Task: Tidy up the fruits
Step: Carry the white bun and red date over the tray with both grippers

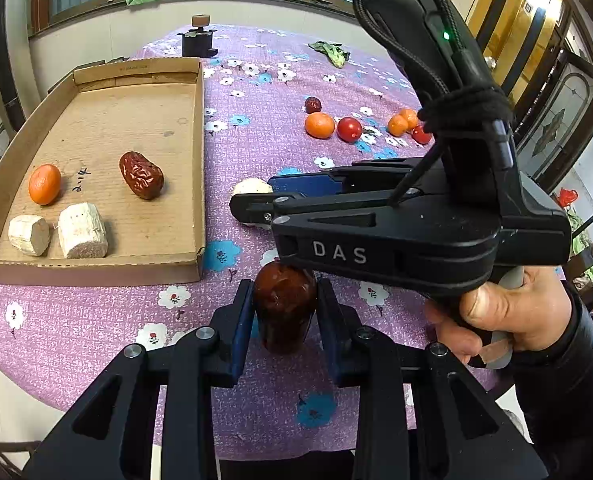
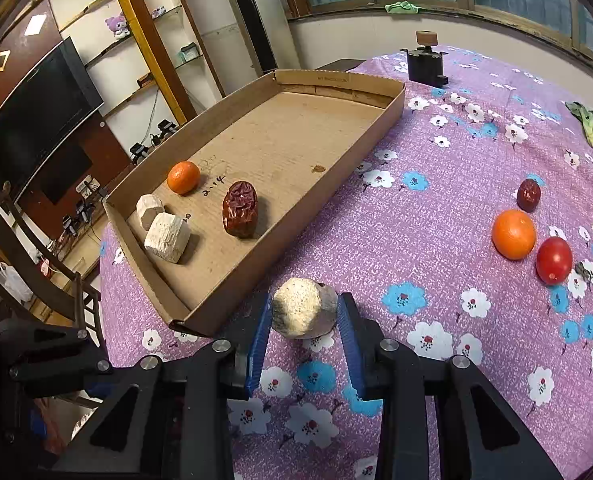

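My left gripper (image 1: 284,312) is shut on a dark red date (image 1: 284,304), held just above the purple cloth near the tray's front right corner. My right gripper (image 2: 304,320) is shut on a pale yam chunk (image 2: 302,308); it crosses the left wrist view, where the chunk (image 1: 252,188) shows at its tips. The cardboard tray (image 2: 392,108) holds a tangerine (image 2: 183,177), a red date (image 2: 240,209) and two yam chunks (image 2: 166,232). The same tray (image 1: 198,120) fills the left of the left wrist view.
On the cloth to the right lie a small date (image 2: 528,195), an orange (image 2: 513,234), a cherry tomato (image 2: 553,260), and further tangerines (image 1: 402,122). A black stand (image 2: 425,65) sits at the table's far edge, a green leaf (image 2: 588,122) far right.
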`<action>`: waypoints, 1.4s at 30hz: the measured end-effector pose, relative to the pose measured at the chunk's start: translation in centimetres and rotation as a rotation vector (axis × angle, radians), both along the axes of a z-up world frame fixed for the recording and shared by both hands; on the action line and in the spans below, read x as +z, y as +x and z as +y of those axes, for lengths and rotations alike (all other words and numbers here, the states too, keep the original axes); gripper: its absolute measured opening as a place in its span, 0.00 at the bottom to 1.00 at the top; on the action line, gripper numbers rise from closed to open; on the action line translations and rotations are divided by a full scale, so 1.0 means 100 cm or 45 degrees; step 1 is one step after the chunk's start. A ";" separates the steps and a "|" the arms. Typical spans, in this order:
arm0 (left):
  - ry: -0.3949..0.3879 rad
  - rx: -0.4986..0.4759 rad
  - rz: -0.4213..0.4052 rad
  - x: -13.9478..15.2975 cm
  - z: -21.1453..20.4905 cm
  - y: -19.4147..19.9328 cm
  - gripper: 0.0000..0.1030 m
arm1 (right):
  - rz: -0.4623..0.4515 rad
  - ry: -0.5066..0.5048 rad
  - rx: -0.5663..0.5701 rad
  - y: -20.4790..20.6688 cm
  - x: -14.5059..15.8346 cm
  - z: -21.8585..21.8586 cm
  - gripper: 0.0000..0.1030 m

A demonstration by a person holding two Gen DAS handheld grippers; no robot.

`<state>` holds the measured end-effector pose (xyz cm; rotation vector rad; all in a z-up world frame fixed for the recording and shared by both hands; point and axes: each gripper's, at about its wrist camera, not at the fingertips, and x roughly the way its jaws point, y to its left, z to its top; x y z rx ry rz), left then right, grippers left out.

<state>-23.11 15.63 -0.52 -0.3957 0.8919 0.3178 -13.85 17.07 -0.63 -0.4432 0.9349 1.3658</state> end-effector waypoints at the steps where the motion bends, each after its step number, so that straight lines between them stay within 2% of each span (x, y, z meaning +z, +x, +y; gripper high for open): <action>1: -0.001 -0.001 0.001 0.000 0.000 0.000 0.27 | 0.018 -0.003 -0.001 0.001 -0.001 0.001 0.37; 4: -0.008 0.002 -0.001 0.001 -0.001 -0.002 0.27 | 0.031 -0.050 0.018 0.001 -0.006 0.007 0.39; 5: -0.011 0.004 0.000 0.001 0.000 -0.003 0.27 | 0.005 -0.044 0.016 -0.002 -0.005 0.008 0.36; 9: -0.009 0.014 -0.010 0.005 0.000 -0.008 0.27 | -0.002 -0.027 0.005 -0.003 -0.002 0.004 0.35; 23: 0.094 0.065 -0.065 0.033 0.012 -0.014 0.27 | -0.018 0.127 -0.091 0.008 0.049 -0.033 0.35; 42: 0.132 0.195 -0.065 0.037 0.064 -0.019 0.27 | 0.002 0.146 -0.056 -0.002 0.057 -0.011 0.35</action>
